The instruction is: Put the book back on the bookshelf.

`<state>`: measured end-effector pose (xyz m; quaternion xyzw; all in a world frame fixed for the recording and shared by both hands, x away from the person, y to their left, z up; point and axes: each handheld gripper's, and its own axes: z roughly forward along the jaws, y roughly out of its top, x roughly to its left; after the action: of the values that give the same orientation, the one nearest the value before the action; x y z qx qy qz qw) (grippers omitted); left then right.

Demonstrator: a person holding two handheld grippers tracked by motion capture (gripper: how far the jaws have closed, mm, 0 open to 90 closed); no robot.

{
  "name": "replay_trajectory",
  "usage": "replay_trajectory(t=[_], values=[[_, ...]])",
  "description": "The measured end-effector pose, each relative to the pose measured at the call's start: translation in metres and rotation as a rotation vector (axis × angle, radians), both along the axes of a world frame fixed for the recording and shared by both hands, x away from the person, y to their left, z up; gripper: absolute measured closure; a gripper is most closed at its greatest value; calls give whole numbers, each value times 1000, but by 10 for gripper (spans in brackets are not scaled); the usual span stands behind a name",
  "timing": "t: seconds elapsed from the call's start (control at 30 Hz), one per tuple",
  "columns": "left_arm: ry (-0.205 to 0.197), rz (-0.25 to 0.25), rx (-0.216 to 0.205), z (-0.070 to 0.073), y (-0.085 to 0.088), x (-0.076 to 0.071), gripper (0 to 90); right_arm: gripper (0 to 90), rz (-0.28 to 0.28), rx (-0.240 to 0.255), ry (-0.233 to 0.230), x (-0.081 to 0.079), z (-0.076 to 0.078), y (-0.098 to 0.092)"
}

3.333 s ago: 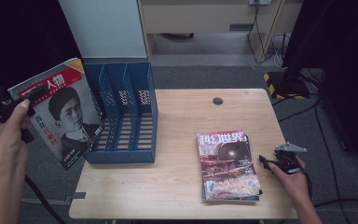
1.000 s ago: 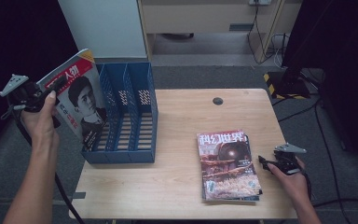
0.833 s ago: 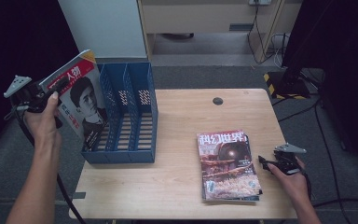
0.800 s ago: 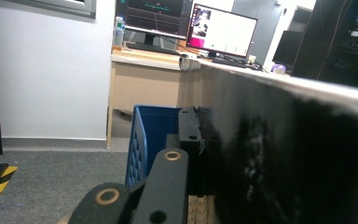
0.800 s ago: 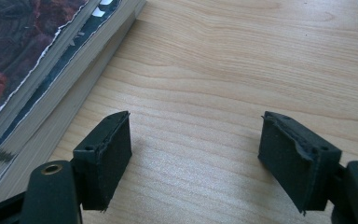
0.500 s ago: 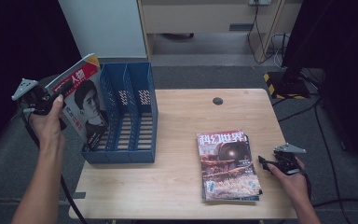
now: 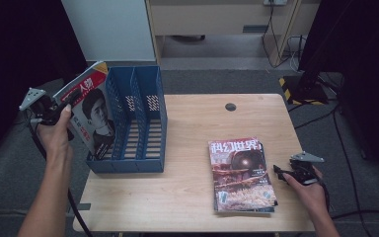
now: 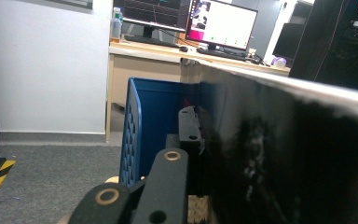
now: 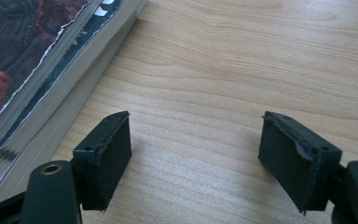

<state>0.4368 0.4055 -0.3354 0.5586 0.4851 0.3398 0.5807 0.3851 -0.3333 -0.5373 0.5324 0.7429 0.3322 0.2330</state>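
Grey carpet and dark equipment surround the pale wooden table (image 7: 187, 197) at which we work. At far left, our left tongs (image 7: 54, 106) are clamped on the edge of a thin red-and-white magazine with a portrait cover (image 7: 91, 116); in the left gripper view the glossy dark cover (image 8: 284, 154) lies flat against one black pad (image 8: 189, 126). We hold it tilted, its lower corner just inside the leftmost slot of the blue perforated plastic file rack (image 7: 133, 123) immediately right of these tongs.

To do this step well, we judge that the magazine should be turned upright so that its bottom edge runs parallel to the slot, then lowered along the rack's left wall until it rests on the floor of the rack. We release only then; letting go early would let the limp pages flop outward or buckle against a divider.

Farther right lies a stack of magazines topped by a red science-fiction cover (image 7: 242, 173), flat on the table. Just right of it, our right tongs (image 7: 285, 174) rest near the tabletop with jaws apart and nothing between them; the right gripper view shows bare wood between the pads (image 9: 105, 156).

Count: one magazine in hand, one rack with three visible slots, one stack whose number of issues we cannot tell, one dark cable grommet (image 7: 231, 106), two tongs.
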Motion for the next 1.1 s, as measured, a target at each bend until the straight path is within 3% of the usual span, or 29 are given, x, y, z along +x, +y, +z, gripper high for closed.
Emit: replay_trajectory(t=[0.53,0.7,0.93,1.1], values=[[28,6,10,-19,1,-3,862,252,-1,2,1,0,0,0],[39,20,4,-19,4,-5,862,252,2,-2,-1,0,0,0],[80,35,63,-23,2,-6,857,252,3,-1,-2,0,0,0],[103,56,60,-27,6,-8,853,252,3,0,-1,0,0,0]])
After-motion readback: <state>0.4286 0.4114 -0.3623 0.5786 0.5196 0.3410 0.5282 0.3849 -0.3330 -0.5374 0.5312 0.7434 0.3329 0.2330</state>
